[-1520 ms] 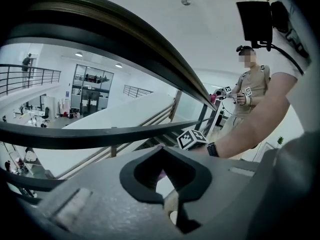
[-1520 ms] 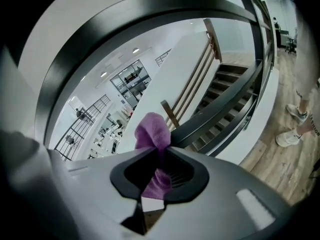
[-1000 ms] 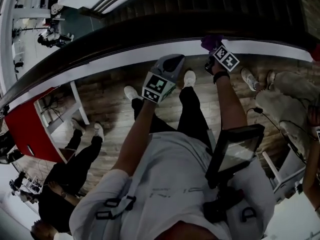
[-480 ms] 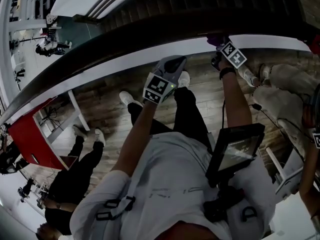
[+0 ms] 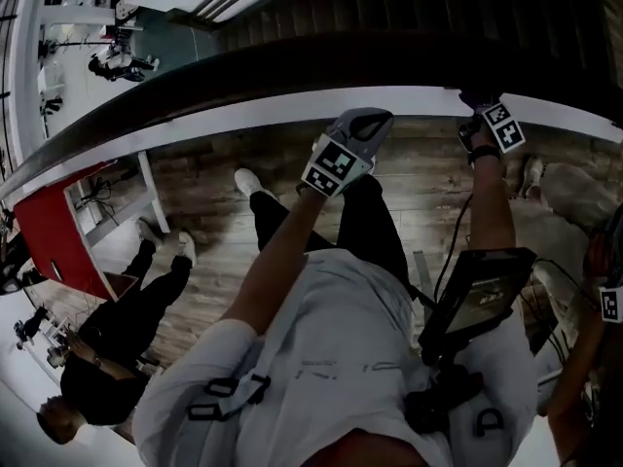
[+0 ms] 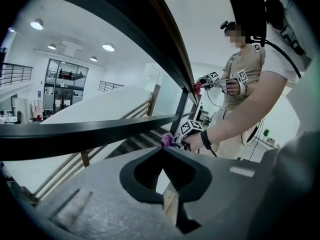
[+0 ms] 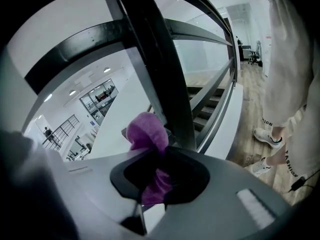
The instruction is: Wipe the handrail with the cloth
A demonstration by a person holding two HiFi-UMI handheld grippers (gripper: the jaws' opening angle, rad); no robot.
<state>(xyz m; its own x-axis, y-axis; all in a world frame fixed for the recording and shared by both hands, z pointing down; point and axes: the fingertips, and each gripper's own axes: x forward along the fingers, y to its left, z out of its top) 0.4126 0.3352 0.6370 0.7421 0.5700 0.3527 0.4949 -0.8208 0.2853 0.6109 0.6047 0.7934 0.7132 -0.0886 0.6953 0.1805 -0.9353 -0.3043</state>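
Handrail (image 5: 243,81): dark, long, curving left to right; bare run open leftward.
Post (image 7: 160,84): dark upright, just beside cloth.
Left gripper (image 6: 163,156): jaws together, empty, near rail.
Right gripper (image 7: 159,170): clamped on cloth, up at rail.
Cloth (image 7: 146,134): purple, bunched, against rail.

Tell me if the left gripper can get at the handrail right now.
Probably yes: the left gripper sits close beside the handrail with nothing between them, its fingers together and empty. The cloth, though, is pinched in the right gripper farther along the rail.
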